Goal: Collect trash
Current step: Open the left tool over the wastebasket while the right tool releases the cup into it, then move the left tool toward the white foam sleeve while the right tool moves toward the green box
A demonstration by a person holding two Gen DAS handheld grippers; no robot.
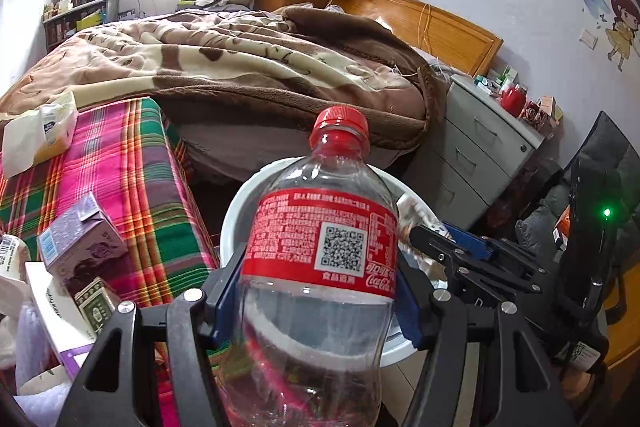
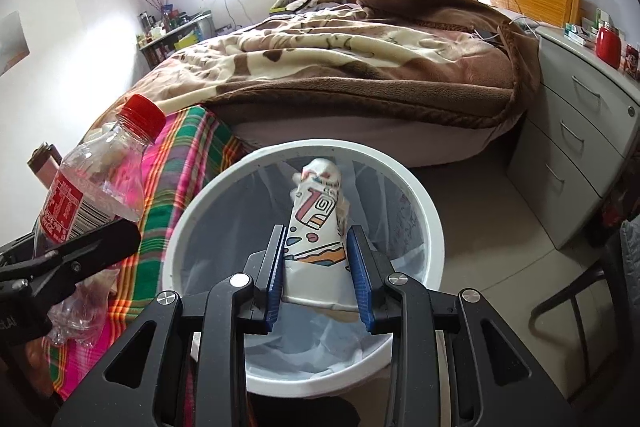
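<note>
The right gripper [image 2: 318,267] pinches a crumpled patterned paper cup [image 2: 316,227] directly above the open white bin [image 2: 434,227], placed there, it seems, for dropping in. Beside it, the left gripper [image 1: 320,291] clamps an empty cola bottle [image 1: 320,239] near the bin's rim. Behind, cartons [image 1: 80,247] lie along the plaid-covered bench's [image 1: 132,167] near edge, probably trash awaiting collection.

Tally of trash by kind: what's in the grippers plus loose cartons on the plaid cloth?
Clear plastic bottle with red cap and label, in left gripper: 1
Crumpled patterned paper cup, in right gripper: 1
Small cartons on cloth, purple, green: 2
Total: 4
</note>
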